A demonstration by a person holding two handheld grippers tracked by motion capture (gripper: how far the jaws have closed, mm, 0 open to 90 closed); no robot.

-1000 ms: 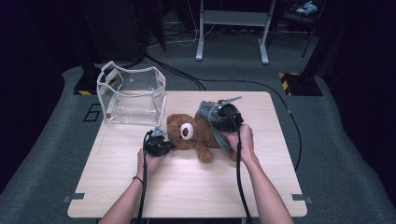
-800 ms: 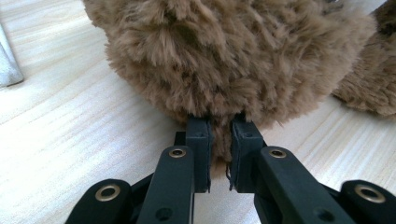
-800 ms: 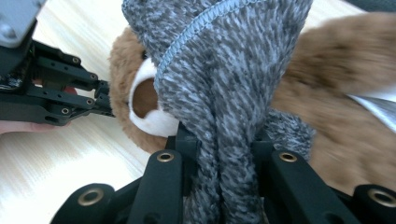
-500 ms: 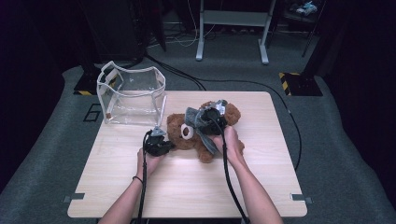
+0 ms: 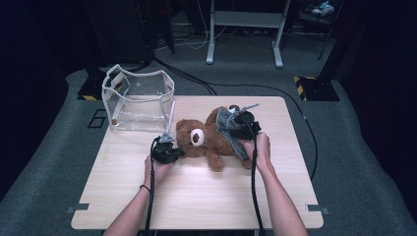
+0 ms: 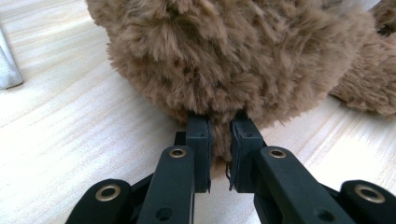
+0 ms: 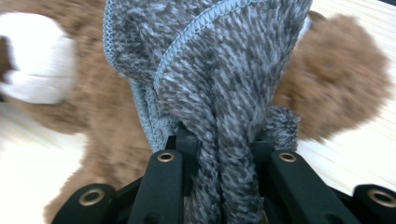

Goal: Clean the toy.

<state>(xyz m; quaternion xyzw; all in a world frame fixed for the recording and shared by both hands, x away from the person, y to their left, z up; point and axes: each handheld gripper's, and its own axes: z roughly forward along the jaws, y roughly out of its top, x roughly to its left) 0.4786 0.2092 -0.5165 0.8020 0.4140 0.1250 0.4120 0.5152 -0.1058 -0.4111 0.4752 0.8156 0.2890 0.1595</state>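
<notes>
Teddy bear (image 5: 206,140) dressing looks to be the step in hand: the grey knitted garment (image 7: 219,93) must next be drawn over its body while the head is kept pinned. The right gripper (image 5: 239,127) is clenched on a bunched fold of that garment, hovering over the bear's belly. The left gripper (image 6: 219,140), at the bear's 9 o'clock, pinches a tuft of its fur. The bear lies mid-table (image 5: 196,196); a clear bag (image 5: 139,101) stands at its 10 o'clock.

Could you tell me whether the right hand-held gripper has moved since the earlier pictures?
Yes. The right hand-held gripper, shut on the grey garment, has moved left, toward the clear bag, over the teddy bear.
</notes>
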